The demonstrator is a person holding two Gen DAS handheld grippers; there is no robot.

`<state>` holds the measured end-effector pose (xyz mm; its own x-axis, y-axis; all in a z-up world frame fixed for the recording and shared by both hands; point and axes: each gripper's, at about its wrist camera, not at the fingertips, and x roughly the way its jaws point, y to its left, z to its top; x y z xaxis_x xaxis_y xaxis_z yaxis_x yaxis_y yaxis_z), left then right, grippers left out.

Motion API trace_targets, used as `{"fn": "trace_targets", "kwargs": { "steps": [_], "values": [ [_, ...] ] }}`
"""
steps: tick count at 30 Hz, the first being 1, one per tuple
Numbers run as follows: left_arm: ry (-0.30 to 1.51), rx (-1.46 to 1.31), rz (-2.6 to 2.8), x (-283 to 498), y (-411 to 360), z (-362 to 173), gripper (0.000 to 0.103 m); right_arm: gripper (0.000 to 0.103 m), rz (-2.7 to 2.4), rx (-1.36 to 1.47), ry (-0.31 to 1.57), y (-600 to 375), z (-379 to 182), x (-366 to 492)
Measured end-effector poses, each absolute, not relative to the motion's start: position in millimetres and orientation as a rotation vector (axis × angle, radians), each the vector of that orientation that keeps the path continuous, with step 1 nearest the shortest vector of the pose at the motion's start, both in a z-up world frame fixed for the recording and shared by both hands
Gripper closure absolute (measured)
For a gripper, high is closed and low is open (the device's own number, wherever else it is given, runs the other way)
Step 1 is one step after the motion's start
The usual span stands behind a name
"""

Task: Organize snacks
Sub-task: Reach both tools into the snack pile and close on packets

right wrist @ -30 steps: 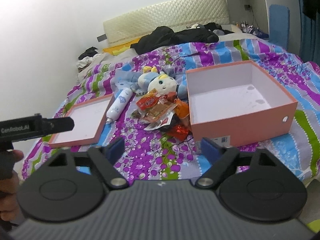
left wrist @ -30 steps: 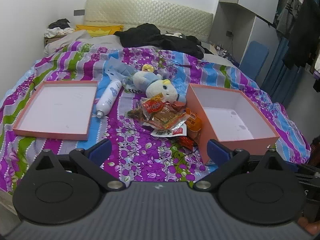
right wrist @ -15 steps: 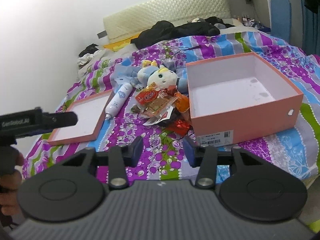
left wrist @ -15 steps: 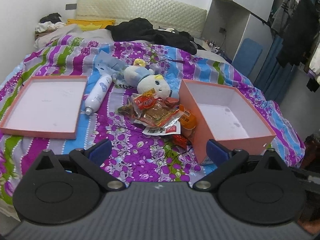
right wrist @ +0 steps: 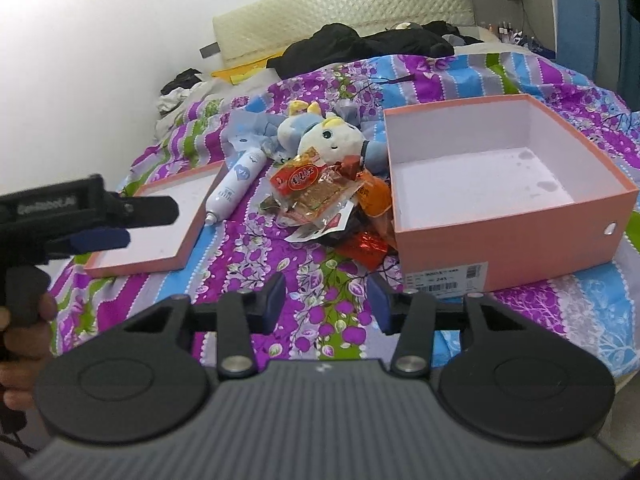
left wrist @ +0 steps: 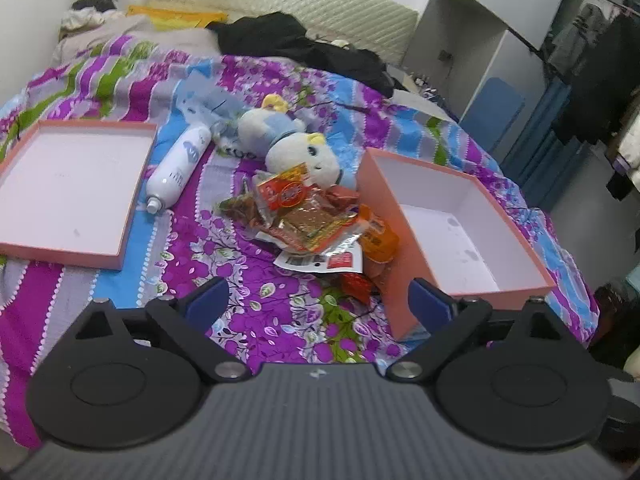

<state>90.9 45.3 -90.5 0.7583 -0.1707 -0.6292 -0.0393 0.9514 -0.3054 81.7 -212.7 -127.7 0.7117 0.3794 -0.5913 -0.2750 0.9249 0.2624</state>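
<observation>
A heap of snack packets [left wrist: 312,220] [right wrist: 324,204] lies on the purple floral bedspread, just left of an open pink box [left wrist: 460,236] [right wrist: 500,184] that holds nothing. My left gripper [left wrist: 318,304] is wide open and empty, above the bedspread short of the heap. My right gripper [right wrist: 326,300] is open with its jaws partly closed, empty, also short of the heap. The left gripper also shows in the right wrist view [right wrist: 100,220], held at the left.
The pink box lid [left wrist: 68,184] [right wrist: 160,220] lies at the left. A white spray bottle [left wrist: 178,168] [right wrist: 236,184] and a plush toy [left wrist: 296,148] [right wrist: 328,136] lie behind the snacks. Black clothes [left wrist: 304,44] lie by the headboard.
The right gripper's jaws have narrowed from wide open to partly closed. Both grippers have moved a little closer to the snacks and box.
</observation>
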Motion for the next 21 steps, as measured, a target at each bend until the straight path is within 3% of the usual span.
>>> {"fn": "trace_targets", "kwargs": {
  "steps": [19, 21],
  "values": [
    [0.779, -0.395, -0.109, 209.9, 92.4, -162.0, 0.016, 0.054, 0.346, 0.318, 0.780, -165.4, -190.8, 167.3],
    [0.774, -0.387, -0.112, 229.2, 98.6, -168.9, 0.023, 0.054, 0.331, 0.336, 0.781, -158.4, -197.6, 181.4]
  ]
}}
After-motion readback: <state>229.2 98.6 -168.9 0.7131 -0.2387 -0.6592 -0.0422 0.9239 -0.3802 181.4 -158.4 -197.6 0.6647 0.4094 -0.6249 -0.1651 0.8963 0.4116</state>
